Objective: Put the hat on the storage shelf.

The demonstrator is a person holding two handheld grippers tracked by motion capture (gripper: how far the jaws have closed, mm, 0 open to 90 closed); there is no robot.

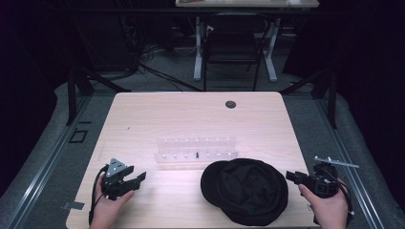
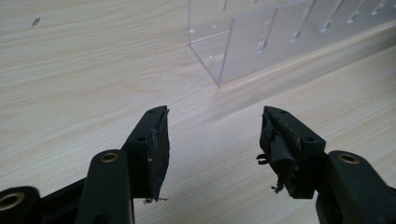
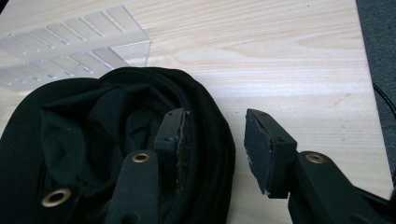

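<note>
A black cap (image 1: pixel 246 191) lies upside down on the light wooden table (image 1: pixel 167 114), front and right of centre. Behind it stands a clear acrylic rack (image 1: pixel 197 149) with slots. My left gripper (image 1: pixel 138 180) rests at the front left, pointing right toward the rack's near end (image 2: pixel 261 42); its jaws stand open (image 2: pixel 215 135) over bare wood. My right gripper (image 1: pixel 290 176) sits at the front right, pointing left at the cap. In the right gripper view it is open (image 3: pixel 215 140), one jaw over the cap's rim (image 3: pixel 93 121), the other over the table, neither pad pressing.
A round cable hole (image 1: pixel 230 104) sits near the table's far edge. Beyond the table stand a dark chair (image 1: pixel 234 45) and a white-legged desk (image 1: pixel 198 52). The table's right edge (image 3: pixel 369 93) runs close to my right gripper.
</note>
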